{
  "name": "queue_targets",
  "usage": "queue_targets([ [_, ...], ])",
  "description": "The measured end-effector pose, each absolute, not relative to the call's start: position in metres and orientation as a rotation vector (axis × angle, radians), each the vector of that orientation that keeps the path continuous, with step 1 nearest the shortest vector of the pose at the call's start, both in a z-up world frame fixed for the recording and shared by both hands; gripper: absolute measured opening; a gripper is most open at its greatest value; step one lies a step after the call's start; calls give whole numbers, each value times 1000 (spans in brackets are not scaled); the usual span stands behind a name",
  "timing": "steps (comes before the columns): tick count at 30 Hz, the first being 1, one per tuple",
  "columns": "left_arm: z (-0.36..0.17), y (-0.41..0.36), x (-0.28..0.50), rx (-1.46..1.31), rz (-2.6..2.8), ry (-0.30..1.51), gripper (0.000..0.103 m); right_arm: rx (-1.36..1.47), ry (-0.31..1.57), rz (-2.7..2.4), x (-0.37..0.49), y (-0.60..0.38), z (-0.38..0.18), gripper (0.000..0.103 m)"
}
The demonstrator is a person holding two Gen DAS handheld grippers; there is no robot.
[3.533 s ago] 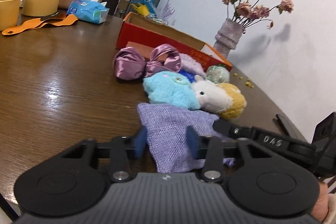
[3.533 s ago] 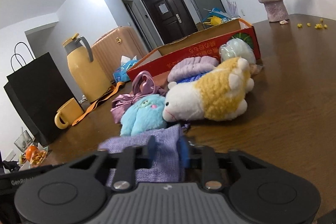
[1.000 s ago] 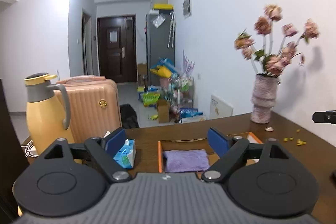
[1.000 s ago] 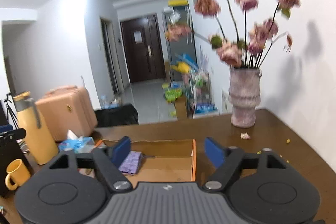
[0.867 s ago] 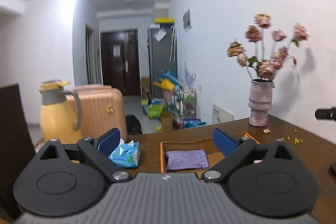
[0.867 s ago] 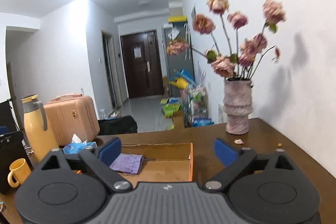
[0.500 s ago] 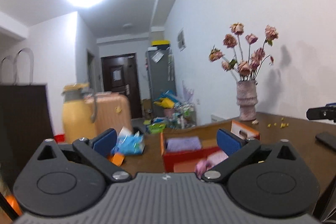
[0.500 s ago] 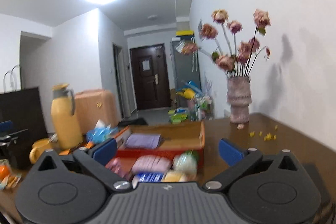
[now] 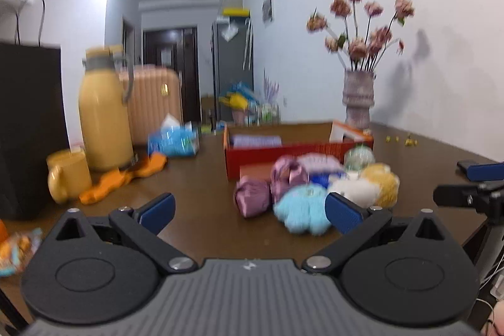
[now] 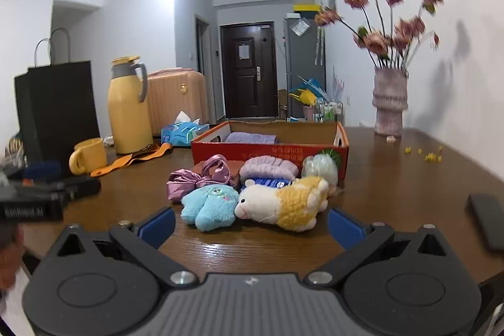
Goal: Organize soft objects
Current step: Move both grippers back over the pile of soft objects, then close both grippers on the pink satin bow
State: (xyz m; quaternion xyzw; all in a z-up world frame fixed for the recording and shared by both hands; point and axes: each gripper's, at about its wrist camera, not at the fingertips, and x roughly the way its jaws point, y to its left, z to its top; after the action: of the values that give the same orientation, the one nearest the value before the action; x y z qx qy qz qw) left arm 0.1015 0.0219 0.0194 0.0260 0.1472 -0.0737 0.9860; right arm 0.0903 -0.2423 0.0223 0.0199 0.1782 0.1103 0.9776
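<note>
From your left wrist view, the left gripper (image 9: 249,208) has just been spreading its jaws and now stands fully wide with nothing between the blue pads. The pile of soft things sits ahead and to the right of it on the brown table (image 9: 195,188): a blue plush (image 9: 304,208), a pink satin bow (image 9: 271,185) and a white-and-yellow plush (image 9: 368,186), all crowded together in front of the red cardboard box (image 9: 296,155). The risk here is a double pick: the blue plush touches the bow and the white plush, so a wide bite could drag a neighbour along or tumble it off the heap. The picture is smeared, so judge your line carefully. You hold this gripper low, tilted slightly down over the table, with the right gripper (image 9: 472,181) visible at the right edge.

From your right wrist view, the right gripper (image 10: 250,224) has also just been opening and is empty, jaws spread wide. The blue plush (image 10: 211,205) and white-and-yellow plush (image 10: 280,203) lie just beyond the pads, touching each other. A purple cloth (image 10: 252,137) already lies in the box (image 10: 271,151). Both grippers face the same pile, so they could collide. This one is also low, angled gently downward.
</note>
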Motion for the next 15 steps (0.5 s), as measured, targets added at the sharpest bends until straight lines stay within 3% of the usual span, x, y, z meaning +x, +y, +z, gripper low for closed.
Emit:
queue_targets([
  [8, -6, 31, 165, -14, -131, 418, 103, 196, 351, 356, 141, -254, -2, 102],
  [10, -7, 35, 188, -43, -126, 433, 103, 184, 373, 374, 162, -247, 1, 96],
  [12, -5, 39, 211, -84, -132, 462, 91, 137, 413, 370, 190, -234, 2, 78],
  [15, -5, 43, 244, -131, -177, 489, 76, 129, 470, 399, 236, -216, 0, 61],
])
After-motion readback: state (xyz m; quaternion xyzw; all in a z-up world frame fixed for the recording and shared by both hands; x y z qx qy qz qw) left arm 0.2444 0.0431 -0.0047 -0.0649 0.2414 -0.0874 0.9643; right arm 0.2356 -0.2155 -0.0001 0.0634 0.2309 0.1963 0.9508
